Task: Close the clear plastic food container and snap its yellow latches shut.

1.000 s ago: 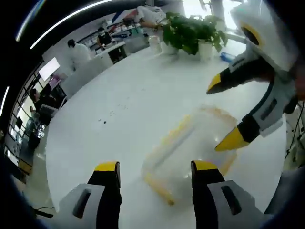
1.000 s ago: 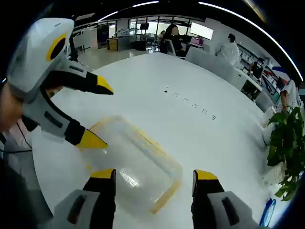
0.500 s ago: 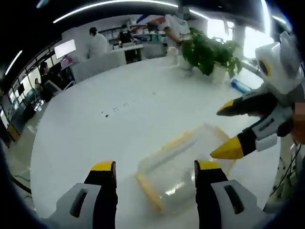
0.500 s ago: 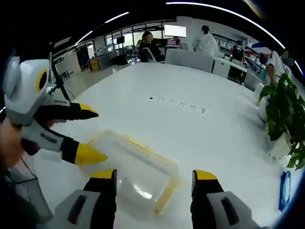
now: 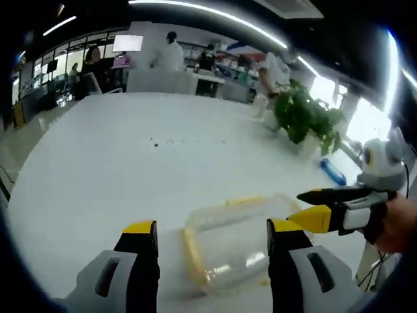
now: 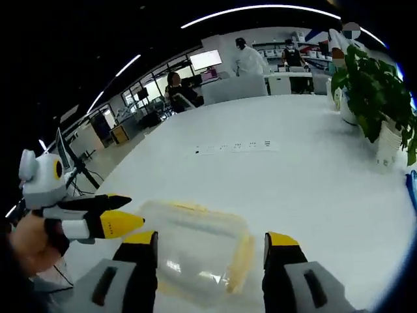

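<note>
A clear container [image 5: 238,238] with yellow latches [image 6: 242,255] lies on the white table [image 5: 130,169], near and between both tools. The left gripper [image 5: 212,229] and right gripper [image 6: 210,236] each stand with jaws wide apart, holding nothing. A potted plant [image 6: 378,85] stands far right.

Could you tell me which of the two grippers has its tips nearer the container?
The left gripper: its yellow tips nearly touch the container, while the right gripper straddles it.
</note>
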`<action>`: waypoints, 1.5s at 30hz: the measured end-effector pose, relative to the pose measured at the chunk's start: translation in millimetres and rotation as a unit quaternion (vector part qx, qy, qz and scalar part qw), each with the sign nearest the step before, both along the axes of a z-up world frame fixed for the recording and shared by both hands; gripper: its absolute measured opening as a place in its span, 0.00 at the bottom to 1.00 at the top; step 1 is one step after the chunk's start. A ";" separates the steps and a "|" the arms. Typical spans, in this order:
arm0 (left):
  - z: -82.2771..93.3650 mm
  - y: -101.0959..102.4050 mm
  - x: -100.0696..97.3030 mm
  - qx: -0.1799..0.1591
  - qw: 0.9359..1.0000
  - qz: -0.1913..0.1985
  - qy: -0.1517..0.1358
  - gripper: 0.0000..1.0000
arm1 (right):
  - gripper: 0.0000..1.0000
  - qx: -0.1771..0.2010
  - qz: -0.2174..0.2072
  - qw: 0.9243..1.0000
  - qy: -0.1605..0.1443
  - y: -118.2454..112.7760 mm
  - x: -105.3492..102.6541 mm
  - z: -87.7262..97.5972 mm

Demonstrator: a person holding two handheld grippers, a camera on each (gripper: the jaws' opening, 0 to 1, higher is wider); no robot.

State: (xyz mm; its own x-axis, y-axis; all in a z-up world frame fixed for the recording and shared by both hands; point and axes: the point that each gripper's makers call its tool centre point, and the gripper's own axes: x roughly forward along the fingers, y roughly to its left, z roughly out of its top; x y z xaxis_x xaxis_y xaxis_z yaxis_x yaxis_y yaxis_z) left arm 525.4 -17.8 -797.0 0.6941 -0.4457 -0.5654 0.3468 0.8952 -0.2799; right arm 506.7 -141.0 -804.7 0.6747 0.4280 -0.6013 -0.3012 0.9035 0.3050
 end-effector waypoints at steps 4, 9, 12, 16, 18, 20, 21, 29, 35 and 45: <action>-16.0 -2.2 -5.5 -0.018 0.999 0.003 0.035 0.65 | 0.64 0.008 -0.005 1.000 0.019 -2.1 -2.7 -13.2; -30.1 -10.0 -17.6 -0.023 0.998 -0.014 0.059 0.52 | 0.61 0.035 0.001 0.998 0.058 8.0 -12.0 -27.1; -33.7 -18.3 -13.9 -0.051 0.997 -0.003 0.062 0.57 | 0.59 0.035 -0.002 0.998 0.057 11.9 -11.6 -26.9; -32.6 -18.6 -12.2 -0.055 0.997 -0.011 0.055 0.56 | 0.58 0.040 -0.004 0.998 0.053 10.9 -10.2 -27.1; -32.4 -19.4 -12.5 -0.057 0.997 -0.013 0.051 0.55 | 0.56 0.046 -0.008 0.997 0.056 10.1 -11.4 -27.2; -32.3 -19.3 -12.7 -0.063 0.997 0.000 0.050 0.54 | 0.54 0.048 -0.012 0.997 0.063 10.9 -13.5 -27.6; -34.0 -19.7 -14.1 -0.066 0.996 0.005 0.061 0.54 | 0.53 0.049 -0.023 0.997 0.061 12.5 -14.1 -26.9; -34.7 -23.5 -11.9 -0.056 0.997 0.015 0.057 0.52 | 0.50 0.060 -0.035 0.996 0.057 15.7 -15.9 -28.4; -32.7 -16.9 -8.1 -0.059 0.996 0.023 0.056 0.53 | 0.50 0.060 -0.027 0.996 0.055 26.9 -11.5 -26.7; -30.4 19.4 3.4 -0.067 0.996 0.038 0.052 0.53 | 0.49 0.060 -0.011 0.997 0.047 59.0 5.2 -24.5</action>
State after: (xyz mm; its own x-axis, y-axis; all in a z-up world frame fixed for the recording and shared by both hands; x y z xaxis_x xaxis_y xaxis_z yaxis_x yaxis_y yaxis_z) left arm 528.8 1.6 -827.4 0.6696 -0.4701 -0.5750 0.2428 0.8703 -0.4286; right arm 511.8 -82.0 -829.3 0.6276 0.4870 -0.6074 -0.2467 0.8644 0.4382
